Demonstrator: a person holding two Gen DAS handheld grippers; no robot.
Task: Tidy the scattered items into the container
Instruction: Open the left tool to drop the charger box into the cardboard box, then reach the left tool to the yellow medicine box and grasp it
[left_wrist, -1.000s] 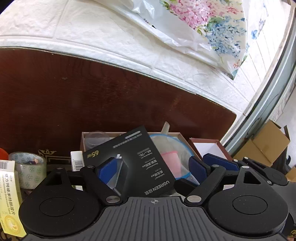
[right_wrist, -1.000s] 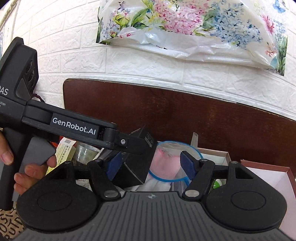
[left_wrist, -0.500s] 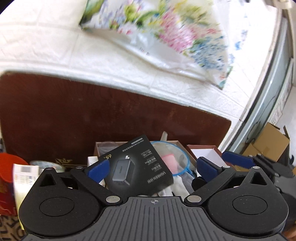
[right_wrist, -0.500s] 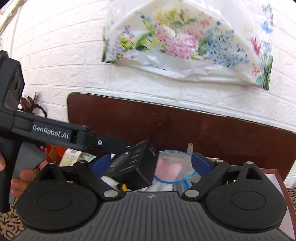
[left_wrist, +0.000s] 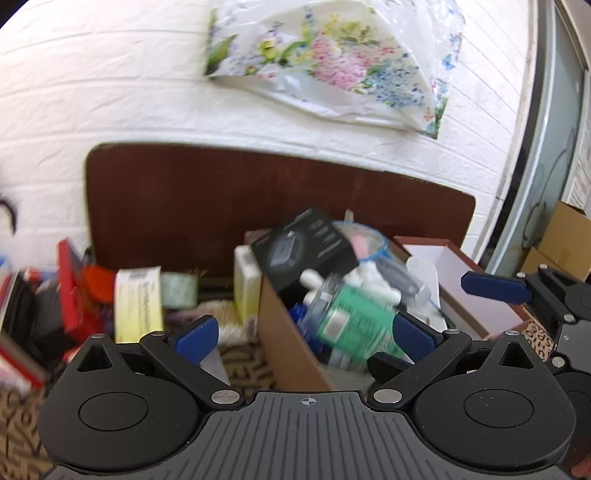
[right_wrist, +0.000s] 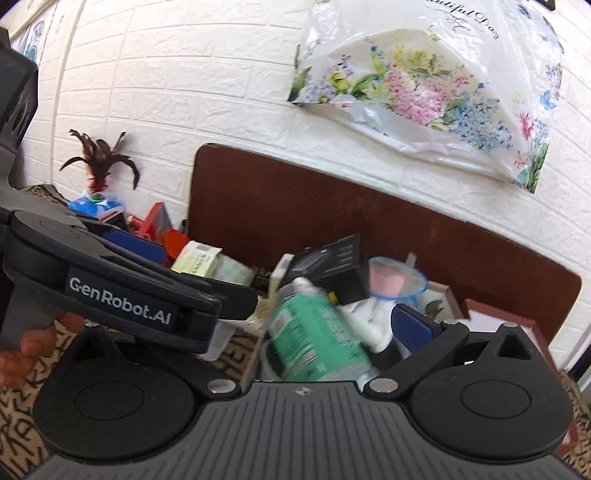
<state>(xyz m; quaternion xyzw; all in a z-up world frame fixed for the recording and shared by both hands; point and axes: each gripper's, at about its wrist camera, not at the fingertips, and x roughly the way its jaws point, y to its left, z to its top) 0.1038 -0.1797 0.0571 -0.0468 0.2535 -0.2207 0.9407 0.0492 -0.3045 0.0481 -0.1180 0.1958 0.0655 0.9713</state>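
Left wrist view: the left gripper (left_wrist: 306, 334) stands with its 2 blue pads spread wide and nothing pressed between them; its black ribbed body and round matte discs fill the foreground. Just past the pads sits the cardboard box (left_wrist: 284, 343), a plain brown container with straight walls, resting on a cloth with a dark squiggle print (left_wrist: 243, 363). The box is crammed: a round bottle with a glossy green label (left_wrist: 351, 323) lies tilted on top, blurred, with small white plastic bottles (left_wrist: 369, 284) behind it. A flat black carton (left_wrist: 304, 251) leans upright at the far end, next to a blue-rimmed mesh pouch holding something pink (left_wrist: 364, 242). Left of the box stand a pale yellow carton (left_wrist: 138, 304) and a roll of patterned tape (left_wrist: 179, 290). To the right lies an open white-lined box with a brown rim (left_wrist: 454, 266), and beyond it the right gripper (left_wrist: 517, 291) reaches in. A dark wooden board (left_wrist: 221, 192) leans on the white embossed brick wall, where a crinkled floral plastic bag (left_wrist: 332, 66) hangs.

Right wrist view: the right gripper's (right_wrist: 306, 321) jaws are opening, already far apart, with the green bottle (right_wrist: 317, 332) lying loose between them in the box and neither pad touching it. The left gripper (right_wrist: 122, 291), held by a hand (right_wrist: 33, 350), crosses in front and hides the left pad.
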